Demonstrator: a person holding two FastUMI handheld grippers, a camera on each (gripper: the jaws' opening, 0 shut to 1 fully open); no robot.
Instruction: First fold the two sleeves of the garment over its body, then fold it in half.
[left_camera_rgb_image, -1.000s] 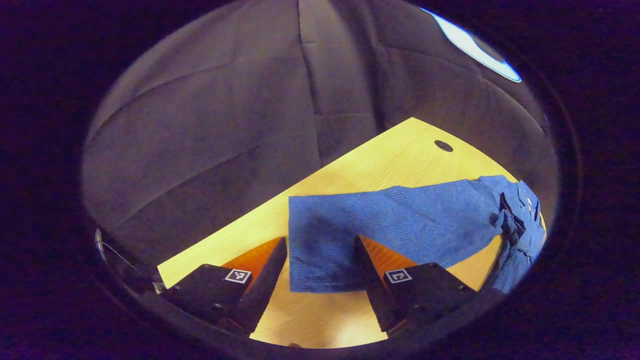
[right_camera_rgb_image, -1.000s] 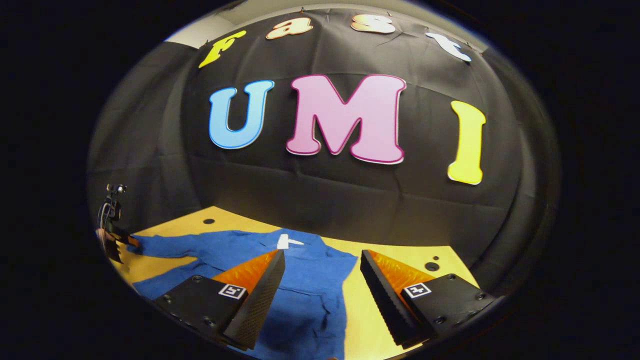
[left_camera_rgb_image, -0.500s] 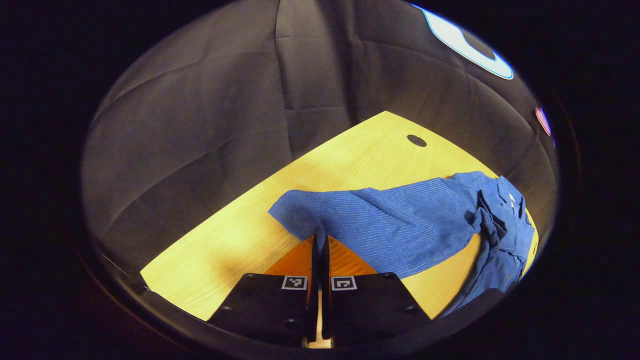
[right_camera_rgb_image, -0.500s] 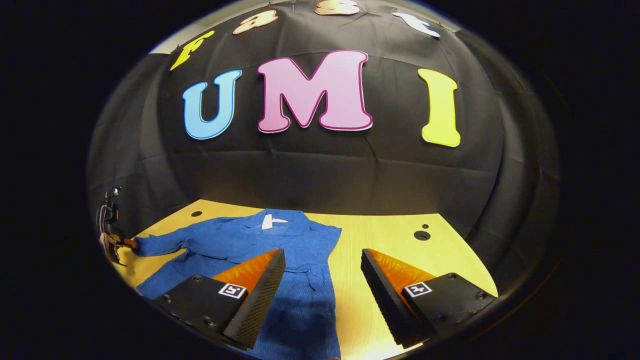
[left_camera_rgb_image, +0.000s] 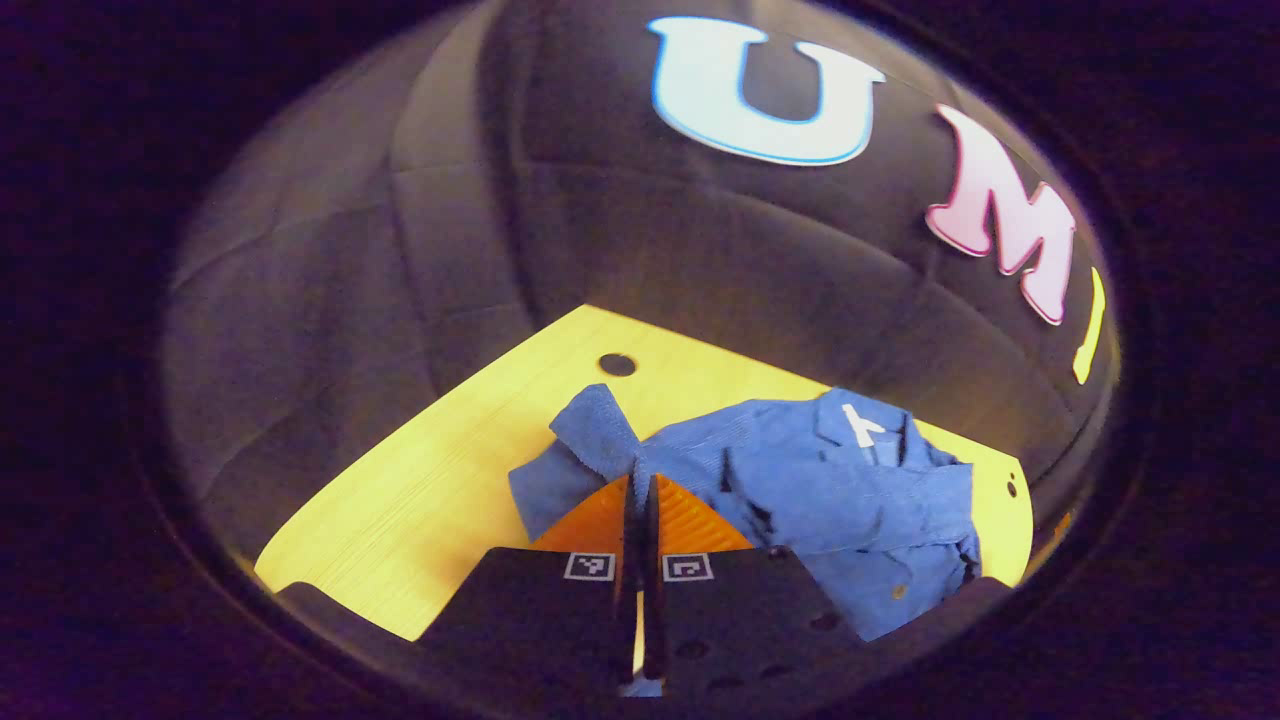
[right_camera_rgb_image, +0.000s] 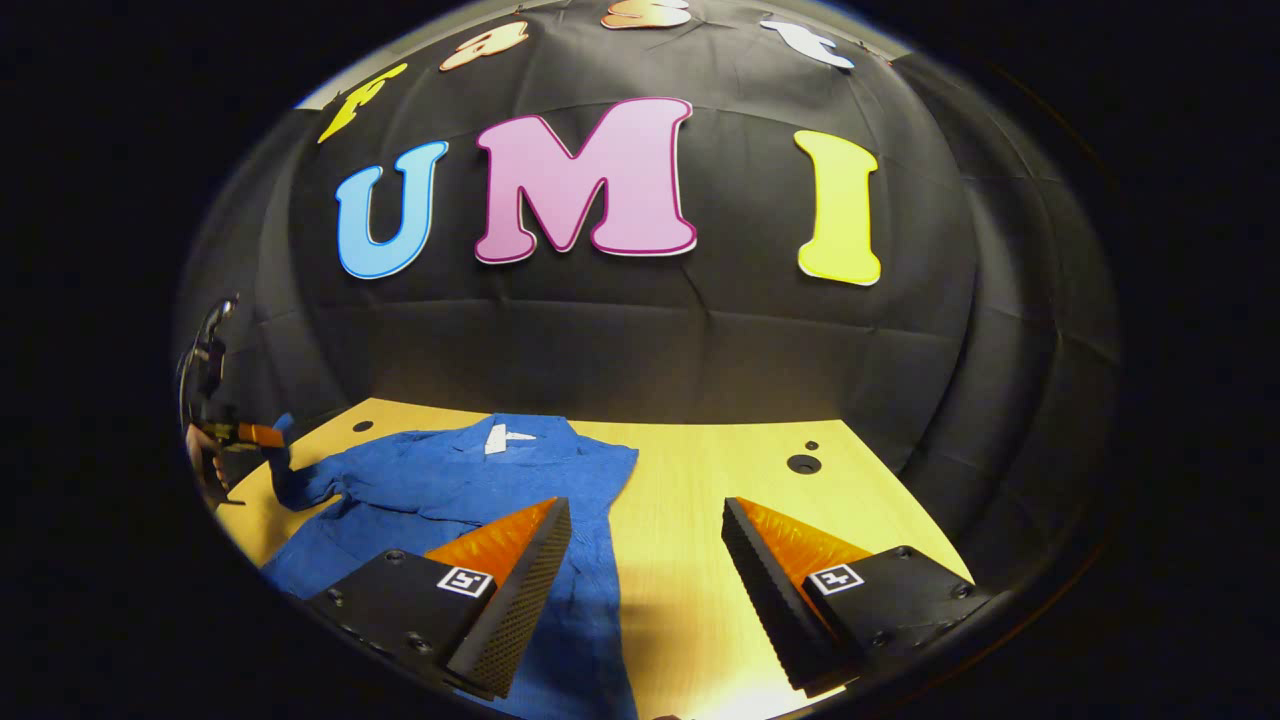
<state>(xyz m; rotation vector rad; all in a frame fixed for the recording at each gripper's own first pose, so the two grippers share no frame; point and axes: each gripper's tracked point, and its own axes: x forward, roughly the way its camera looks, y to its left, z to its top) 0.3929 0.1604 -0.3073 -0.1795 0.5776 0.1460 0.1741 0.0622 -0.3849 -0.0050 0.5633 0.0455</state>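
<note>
A blue collared shirt (left_camera_rgb_image: 840, 490) with a white neck label lies on the yellow wooden table (left_camera_rgb_image: 440, 470). My left gripper (left_camera_rgb_image: 640, 485) is shut on the cuff end of one sleeve (left_camera_rgb_image: 590, 445), which is lifted off the table and bunched above the fingertips. In the right gripper view the shirt (right_camera_rgb_image: 450, 490) spreads across the table's left half, and the left gripper (right_camera_rgb_image: 255, 437) holds the sleeve up at the far left, with a hand behind it. My right gripper (right_camera_rgb_image: 645, 515) stands open above the shirt's right edge, nothing between its fingers.
The table (right_camera_rgb_image: 700, 500) has round cable holes (right_camera_rgb_image: 803, 464) near its back right and another hole (left_camera_rgb_image: 617, 364) at the back left corner. The booth's black cloth wall rises just behind the table. Bare wood lies to the right of the shirt.
My left gripper went from open around the sleeve cuff to shut on it, then lifted it and swung toward the shirt's body. The right gripper drifted slightly right, still open.
</note>
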